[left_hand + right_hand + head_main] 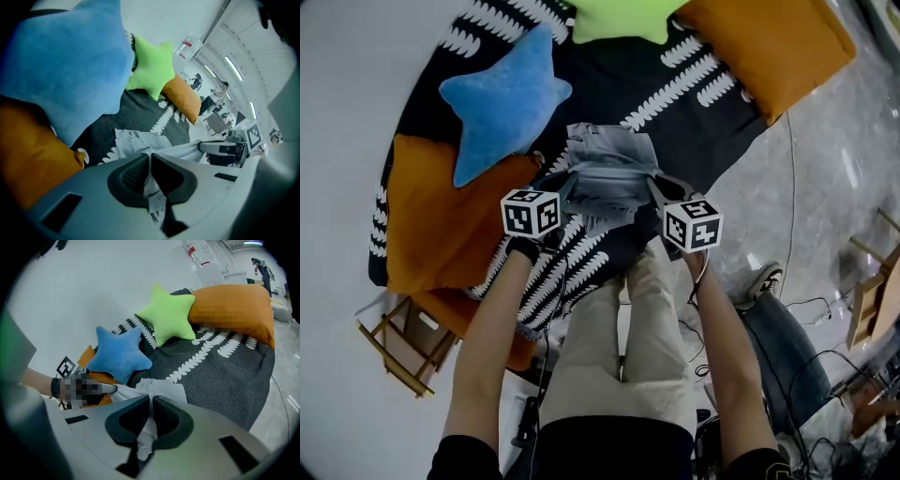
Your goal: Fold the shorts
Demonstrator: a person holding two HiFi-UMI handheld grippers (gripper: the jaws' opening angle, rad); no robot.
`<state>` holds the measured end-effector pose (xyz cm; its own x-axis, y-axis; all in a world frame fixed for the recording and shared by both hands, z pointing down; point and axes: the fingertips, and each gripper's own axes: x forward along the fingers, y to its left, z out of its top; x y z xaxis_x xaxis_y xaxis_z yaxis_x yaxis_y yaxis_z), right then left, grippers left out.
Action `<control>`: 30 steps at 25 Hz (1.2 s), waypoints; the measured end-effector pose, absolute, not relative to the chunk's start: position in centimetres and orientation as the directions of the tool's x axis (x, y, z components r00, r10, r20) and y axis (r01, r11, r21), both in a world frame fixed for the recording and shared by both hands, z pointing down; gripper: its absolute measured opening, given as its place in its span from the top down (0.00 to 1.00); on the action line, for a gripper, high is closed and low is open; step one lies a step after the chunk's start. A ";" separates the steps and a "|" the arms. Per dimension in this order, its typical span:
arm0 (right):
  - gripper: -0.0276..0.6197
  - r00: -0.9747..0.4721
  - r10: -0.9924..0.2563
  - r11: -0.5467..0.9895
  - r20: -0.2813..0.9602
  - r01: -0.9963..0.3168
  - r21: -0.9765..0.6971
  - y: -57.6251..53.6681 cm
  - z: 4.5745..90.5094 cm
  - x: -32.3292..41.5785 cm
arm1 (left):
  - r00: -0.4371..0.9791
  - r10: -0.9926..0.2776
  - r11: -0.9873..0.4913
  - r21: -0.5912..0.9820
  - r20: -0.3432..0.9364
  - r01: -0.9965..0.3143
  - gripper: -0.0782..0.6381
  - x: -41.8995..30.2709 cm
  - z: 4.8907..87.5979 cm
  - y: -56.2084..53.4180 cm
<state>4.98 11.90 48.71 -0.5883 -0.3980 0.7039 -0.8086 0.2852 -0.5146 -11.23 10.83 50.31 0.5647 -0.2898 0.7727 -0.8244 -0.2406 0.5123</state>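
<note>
Shorts [609, 167], pale grey, on black white-patterned rug [703, 103]; near edge stretched between left gripper [565, 186] and right gripper [656, 187], each clamped tight on cloth, forearms parallel, angled downward. Pinched corners masked by jaws. Blue star cushion [506, 98] and orange cushion [441, 225] alongside; grey floor [825, 178] beyond.

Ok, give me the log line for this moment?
left tool: shut on shorts edge | right tool: shut on shorts edge | shorts: far part lying on black patterned blanket
</note>
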 end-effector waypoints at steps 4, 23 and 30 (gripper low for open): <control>0.88 -0.536 -0.348 0.247 0.769 -0.844 -0.477 8.9 54.6 5.8 | 0.520 -0.235 -0.226 0.474 0.821 -0.851 0.67 -11.3 55.5 8.8; 0.74 -0.598 -0.065 0.174 0.799 -0.795 -0.581 23.9 60.0 2.6 | 0.452 -0.058 -0.219 0.430 0.890 -0.876 0.82 -11.8 59.7 20.8; 0.84 -0.601 -0.108 0.160 0.792 -0.797 -0.582 22.7 57.1 3.3 | 0.625 -0.092 -0.061 0.622 0.775 -0.781 0.83 -10.0 55.1 22.8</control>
